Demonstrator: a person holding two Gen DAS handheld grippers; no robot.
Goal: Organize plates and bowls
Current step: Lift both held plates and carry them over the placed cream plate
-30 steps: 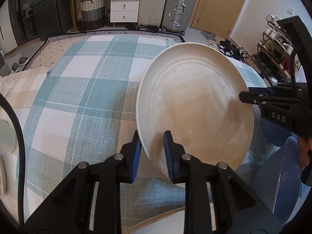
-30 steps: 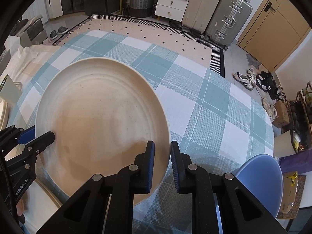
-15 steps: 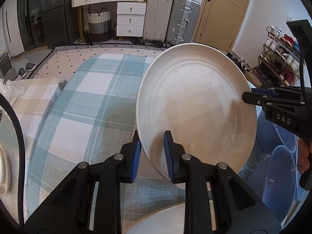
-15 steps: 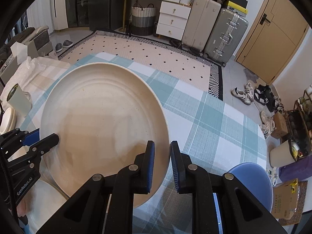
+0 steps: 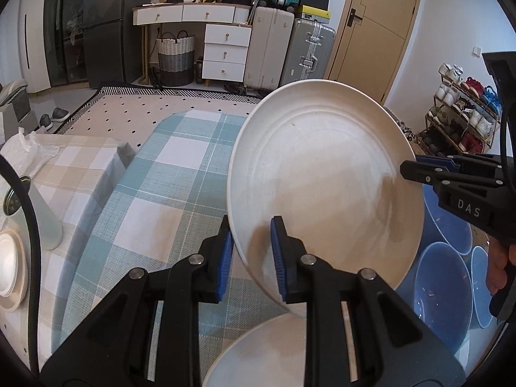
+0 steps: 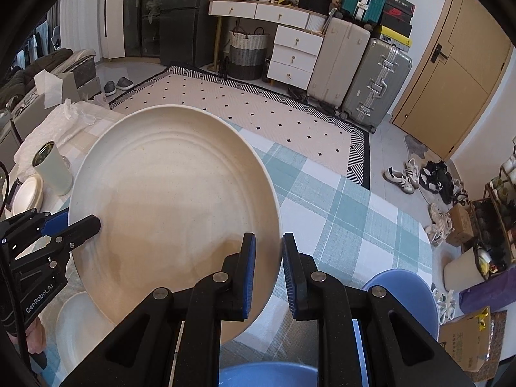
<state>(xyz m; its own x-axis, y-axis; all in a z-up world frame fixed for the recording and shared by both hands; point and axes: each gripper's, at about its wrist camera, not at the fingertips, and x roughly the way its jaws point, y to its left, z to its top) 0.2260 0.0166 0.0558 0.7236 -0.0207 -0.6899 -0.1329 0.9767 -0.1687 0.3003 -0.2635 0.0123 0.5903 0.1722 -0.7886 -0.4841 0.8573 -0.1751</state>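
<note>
1. The left gripper (image 5: 250,251) is closed on the lower left rim of a large cream plate (image 5: 325,187); one blue pad sits behind the rim and the other presses on the plate's face, low in the centre of the left wrist frame.
2. The right gripper (image 6: 267,267) clamps the same plate (image 6: 174,206) at its lower right edge, the rim passing between the two blue pads at bottom centre of the right wrist frame.
3. The plate is held off the table, tilted, its ringed inner face turned toward both cameras. It fills the middle of each frame.
4. Below it, at the bottom edge of the left wrist frame, lies a second cream plate (image 5: 258,351) on the teal checked tablecloth (image 5: 167,174).
5. Blue bowls (image 5: 441,287) sit at the lower right of the left wrist frame; they seem to be nested or overlapping, though the fisheye edge makes that hard to judge.
6. In the right wrist frame a blue bowl (image 6: 403,287) shows at lower right, just beside the gripper.
7. At the left edge of that frame stand a pale green cup (image 6: 53,167) and a small stack of white dishes (image 6: 29,192).
8. Suitcases (image 6: 374,80) stand by the wall at upper right.
</note>
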